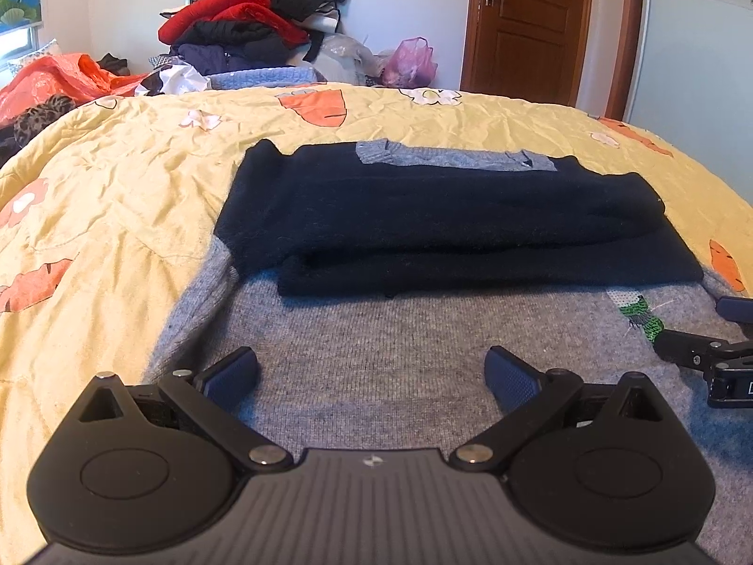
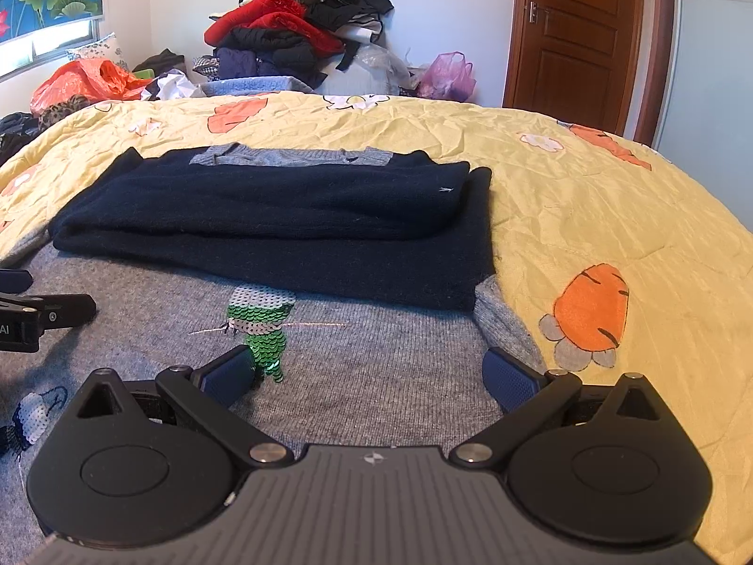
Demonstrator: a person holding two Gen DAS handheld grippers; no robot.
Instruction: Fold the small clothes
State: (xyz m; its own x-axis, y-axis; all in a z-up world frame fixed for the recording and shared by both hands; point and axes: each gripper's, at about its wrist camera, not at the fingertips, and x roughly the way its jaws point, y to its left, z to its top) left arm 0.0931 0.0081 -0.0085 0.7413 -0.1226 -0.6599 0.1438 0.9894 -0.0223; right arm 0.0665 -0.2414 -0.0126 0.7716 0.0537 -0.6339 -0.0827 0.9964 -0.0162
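Here both grippers stood spread wide and empty over the sweater's near hem, the left gripper (image 1: 372,372) and the right gripper (image 2: 367,372) side by side. To fold well, each would best pinch the hem at its own corner, lift evenly, and carry it toward the collar without dragging the sleeves. Under them the sweater (image 2: 376,376) was grey knit with a green sequin figure (image 2: 261,325). Beyond lay its navy sleeves (image 2: 282,216), folded across the chest on the bed (image 2: 612,197).
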